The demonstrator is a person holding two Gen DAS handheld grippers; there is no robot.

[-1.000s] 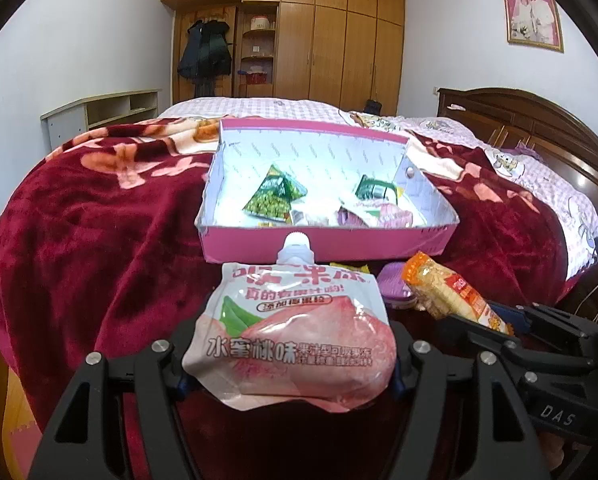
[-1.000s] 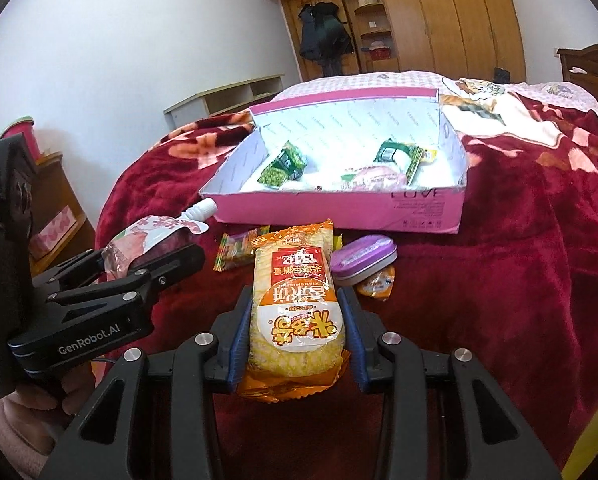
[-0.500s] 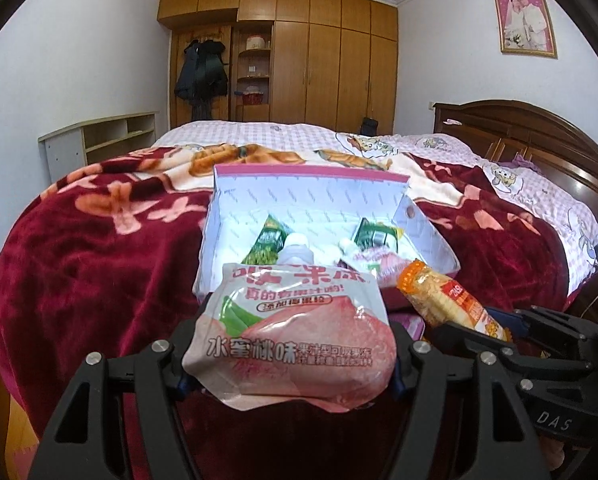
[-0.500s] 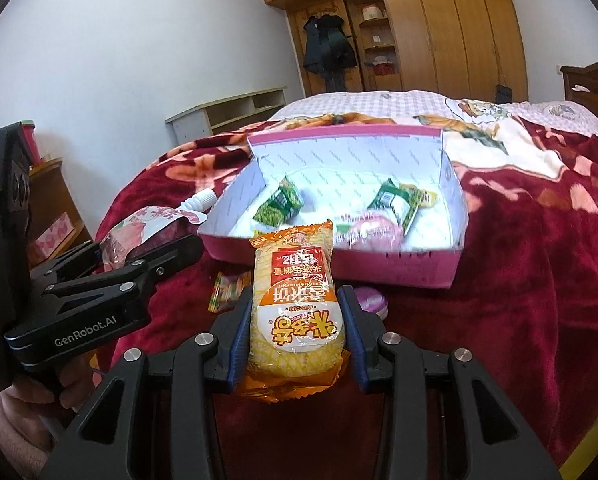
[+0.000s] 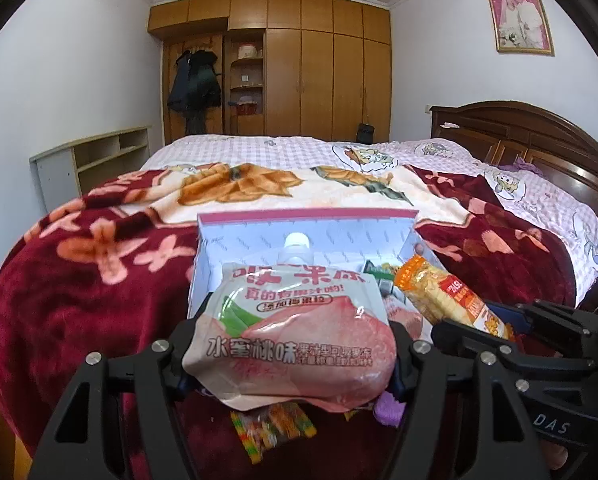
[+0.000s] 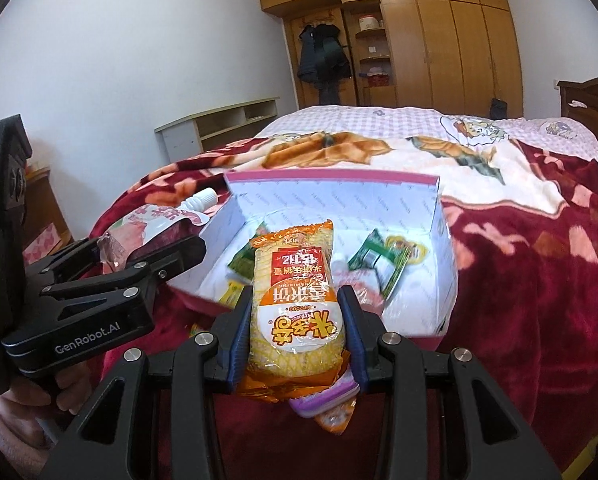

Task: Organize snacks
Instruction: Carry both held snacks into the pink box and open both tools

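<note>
The left gripper [image 5: 291, 356] pinches a pink peach-print jelly pouch with a white screw cap [image 5: 295, 320] across its wide body, cap pointing to 12 o'clock, away from the camera. The right gripper [image 6: 297, 336] clamps a long yellow-and-orange cracker packet [image 6: 295, 296] near its lower end, its long axis also running toward 12 o'clock.

The relation that matters is where the pink-rimmed white cardboard box [image 6: 435, 200] lies: in both wrist views it sits dead ahead at 12 o'clock on the dark red floral blanket [image 5: 79, 280], below the held snacks. In the right wrist view the cracker packet's far end overlaps the box's open floor, where green snack packets [image 6: 379, 264] lie; the near wall is just under the fingertips. In the left view the pouch hides most of the box.

Judging by this, both hands are about equally near, side by side, the left at about 9 o'clock from the right. Carrying each snack a little farther toward 12 o'clock should put it over the box for release.

Loose sweets in bright wrappers [image 5: 275, 428] remain on the blanket below the left gripper.
</note>
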